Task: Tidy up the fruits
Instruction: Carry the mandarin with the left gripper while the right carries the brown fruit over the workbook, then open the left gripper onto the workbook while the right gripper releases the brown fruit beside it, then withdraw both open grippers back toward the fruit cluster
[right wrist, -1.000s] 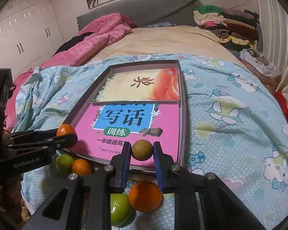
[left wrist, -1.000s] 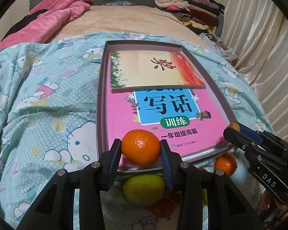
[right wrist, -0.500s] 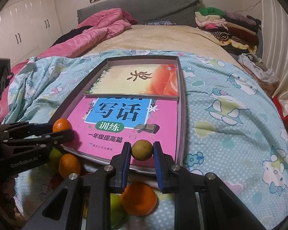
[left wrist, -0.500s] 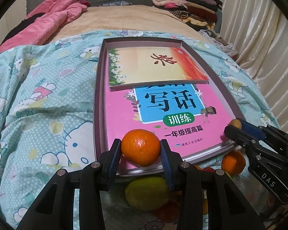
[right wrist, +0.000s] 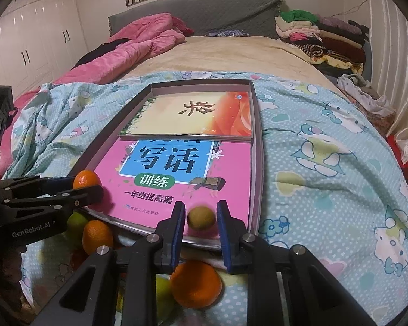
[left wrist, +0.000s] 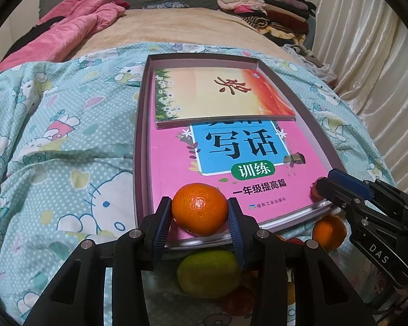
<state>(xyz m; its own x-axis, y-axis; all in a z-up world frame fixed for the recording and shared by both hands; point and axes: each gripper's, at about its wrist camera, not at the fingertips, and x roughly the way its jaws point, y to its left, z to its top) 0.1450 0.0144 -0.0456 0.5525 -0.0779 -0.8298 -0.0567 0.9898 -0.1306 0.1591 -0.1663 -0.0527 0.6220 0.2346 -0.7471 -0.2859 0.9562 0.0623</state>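
My left gripper point(left wrist: 200, 214) is shut on an orange point(left wrist: 200, 208) over the near left corner of a shallow box point(left wrist: 141, 135) lined with a pink book point(left wrist: 176, 163). It also shows in the right wrist view point(right wrist: 88, 187). My right gripper point(right wrist: 200, 218) has its jaws apart, and a small brownish-green fruit point(right wrist: 201, 218), blurred, sits loose between them over the pink book point(right wrist: 231, 168). Loose fruit lies on the quilt before the box: a green fruit point(left wrist: 208, 273), an orange point(left wrist: 329, 232), another orange point(right wrist: 195, 284).
A yellow-orange book point(left wrist: 220, 95) lies at the box's far end. The box rests on a blue cartoon quilt point(left wrist: 68, 141) on a bed. A pink duvet point(right wrist: 138, 46) and folded clothes point(right wrist: 321, 35) are at the back. Curtains point(left wrist: 367, 68) hang at the right.
My right gripper's jaws have opened, letting go of the small fruit. Both grippers have moved forward over the box's near edge. The left still holds its orange.
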